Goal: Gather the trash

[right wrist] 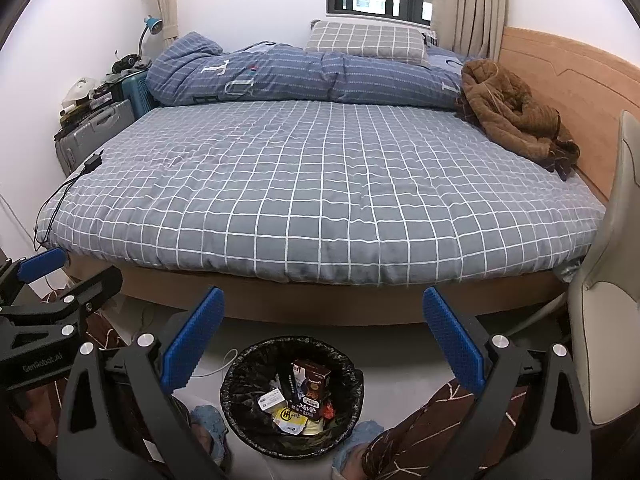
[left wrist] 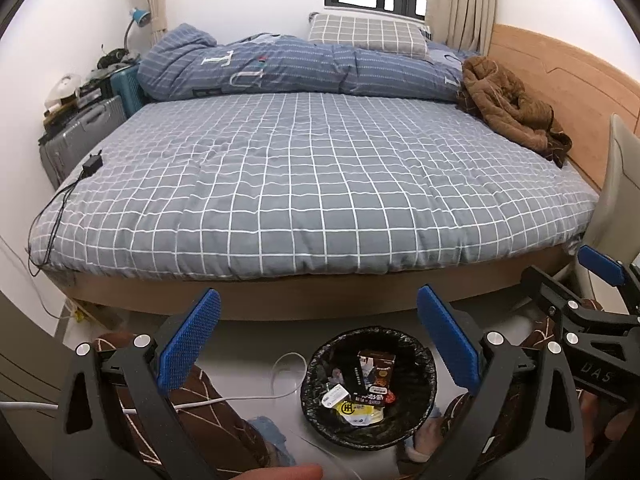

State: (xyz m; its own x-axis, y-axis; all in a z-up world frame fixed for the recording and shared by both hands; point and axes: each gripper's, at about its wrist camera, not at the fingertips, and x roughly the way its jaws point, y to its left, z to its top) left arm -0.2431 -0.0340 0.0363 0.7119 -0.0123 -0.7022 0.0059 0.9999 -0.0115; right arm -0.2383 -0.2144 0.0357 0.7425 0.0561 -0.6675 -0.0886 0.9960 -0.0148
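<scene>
While both grippers hung empty, the trash bin [left wrist: 368, 388] sat on the floor at the bottom centre of both views, already holding wrappers.

Left gripper [left wrist: 320, 344] had its jaws spread wide with nothing between the pads; right gripper [right wrist: 324, 344] was the same. Bin was low in frame, just below and beyond the fingertips, a little right of centre in the left view and a little left of centre in the right view, so it lay between the two arms, neither clearly nearer. Brown carton [right wrist: 314, 384] stood tilted among the packets, long axis roughly up the frame. Bed [left wrist: 312, 184] above showed no obvious trash; only a charger [left wrist: 93, 165] at the left edge. My guess: collection looked nearly done.
</scene>
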